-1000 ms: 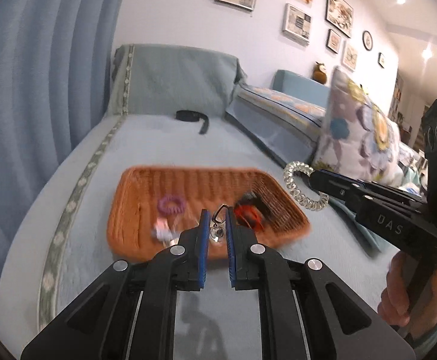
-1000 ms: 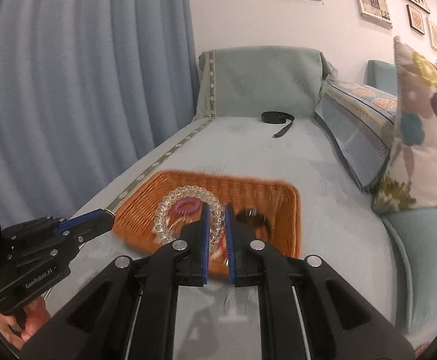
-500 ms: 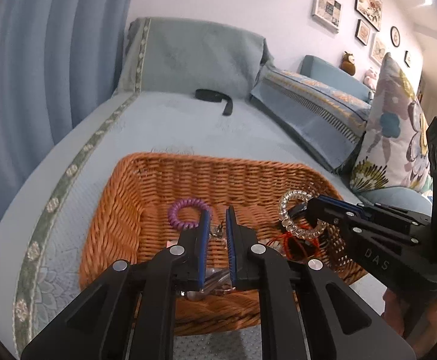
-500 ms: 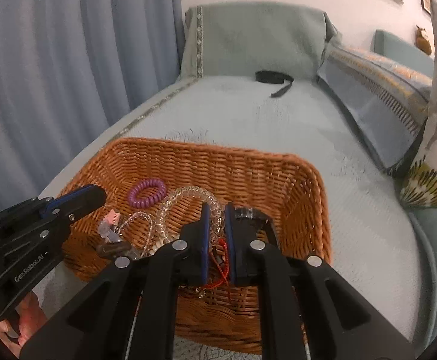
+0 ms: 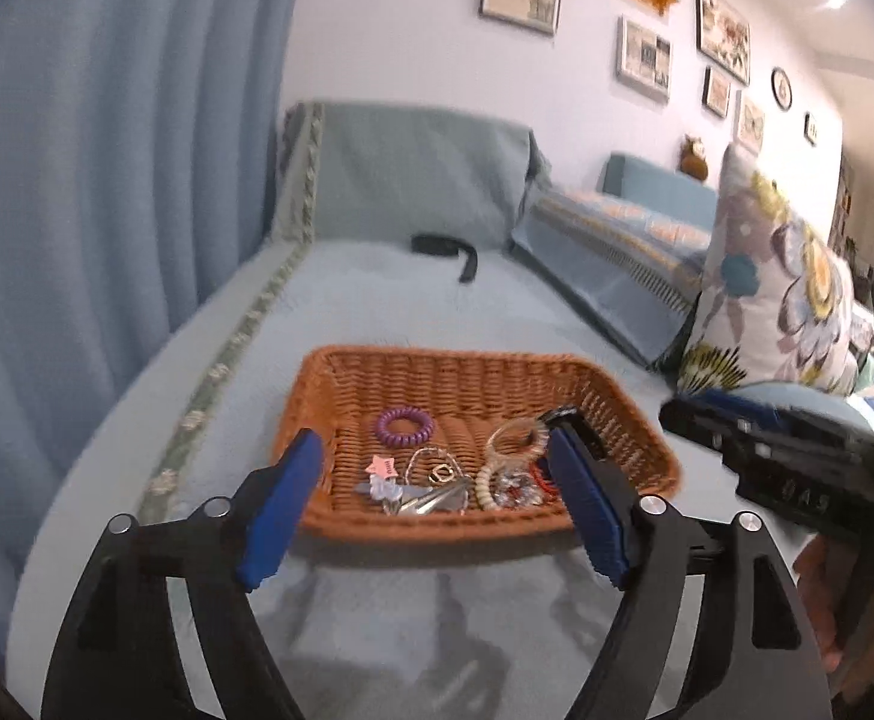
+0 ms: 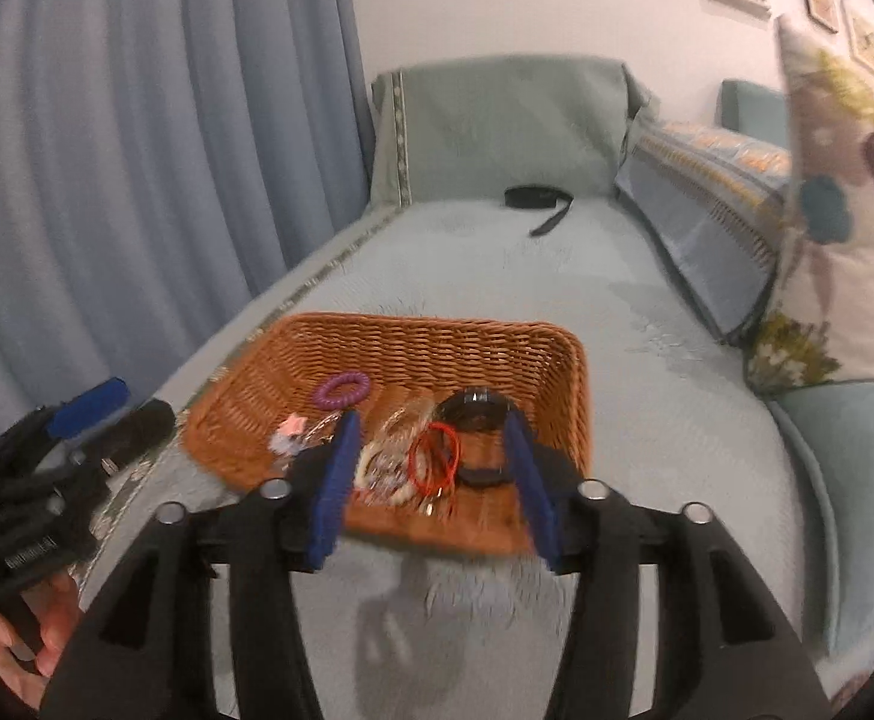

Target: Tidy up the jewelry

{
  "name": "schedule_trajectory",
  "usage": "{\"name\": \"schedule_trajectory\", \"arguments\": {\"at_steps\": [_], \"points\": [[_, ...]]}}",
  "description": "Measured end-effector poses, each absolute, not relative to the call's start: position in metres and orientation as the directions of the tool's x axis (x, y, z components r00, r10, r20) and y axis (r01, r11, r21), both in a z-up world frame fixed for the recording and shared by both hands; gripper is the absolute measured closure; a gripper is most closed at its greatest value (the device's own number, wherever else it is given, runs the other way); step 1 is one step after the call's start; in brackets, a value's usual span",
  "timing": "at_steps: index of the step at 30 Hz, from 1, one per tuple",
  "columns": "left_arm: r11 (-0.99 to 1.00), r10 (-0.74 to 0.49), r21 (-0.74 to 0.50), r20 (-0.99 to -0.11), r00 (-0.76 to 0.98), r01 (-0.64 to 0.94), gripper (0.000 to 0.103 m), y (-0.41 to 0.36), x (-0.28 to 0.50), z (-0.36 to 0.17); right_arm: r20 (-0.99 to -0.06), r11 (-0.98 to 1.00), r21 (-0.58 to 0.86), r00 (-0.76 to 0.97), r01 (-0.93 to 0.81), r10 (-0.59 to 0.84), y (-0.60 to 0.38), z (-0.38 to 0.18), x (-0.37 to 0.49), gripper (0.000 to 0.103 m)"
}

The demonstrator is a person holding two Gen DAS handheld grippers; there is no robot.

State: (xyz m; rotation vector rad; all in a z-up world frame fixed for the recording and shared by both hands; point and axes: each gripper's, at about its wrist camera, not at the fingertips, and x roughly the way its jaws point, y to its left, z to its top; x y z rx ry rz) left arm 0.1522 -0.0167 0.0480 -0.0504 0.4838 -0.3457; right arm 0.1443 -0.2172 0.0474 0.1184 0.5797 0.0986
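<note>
An orange wicker basket sits on the pale blue sofa seat. In it lie a purple coil hair tie, a clear coil bracelet, a pendant on a chain, a pink star clip, a red cord and a black watch. My left gripper is open and empty, just in front of the basket. My right gripper is open and empty over the basket's near edge.
A black strap lies at the far end of the seat. A flowered cushion and a striped cushion stand to the right. A blue curtain hangs on the left.
Both grippers have opened and drawn back from the basket. The pendant chain and the clear coil bracelet have been let go and now lie in the basket.
</note>
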Motion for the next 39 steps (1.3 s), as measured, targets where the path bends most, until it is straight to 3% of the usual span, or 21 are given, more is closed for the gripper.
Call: {"name": "schedule_trajectory", "arguments": {"at_steps": [10, 20, 39], "points": [[0.97, -0.241, -0.07, -0.346, 0.907, 0.231, 0.022, 0.007, 0.041, 0.065, -0.406, 0.996, 0.086, 0.913, 0.0, 0.035, -0.206, 0.054, 0.015, 0.05], [0.996, -0.079, 0.012, -0.289, 0.954, 0.086, 0.022, 0.004, -0.006, 0.035, -0.295, 0.999, -0.017, 0.955, 0.038, -0.041, -0.185, 0.04, -0.032, 0.05], [0.992, -0.118, 0.016, -0.303, 0.946, 0.128, 0.019, -0.004, -0.004, 0.018, -0.33, 0.996, -0.008, 0.94, 0.09, -0.088, -0.198, 0.035, -0.03, 0.05]]}}
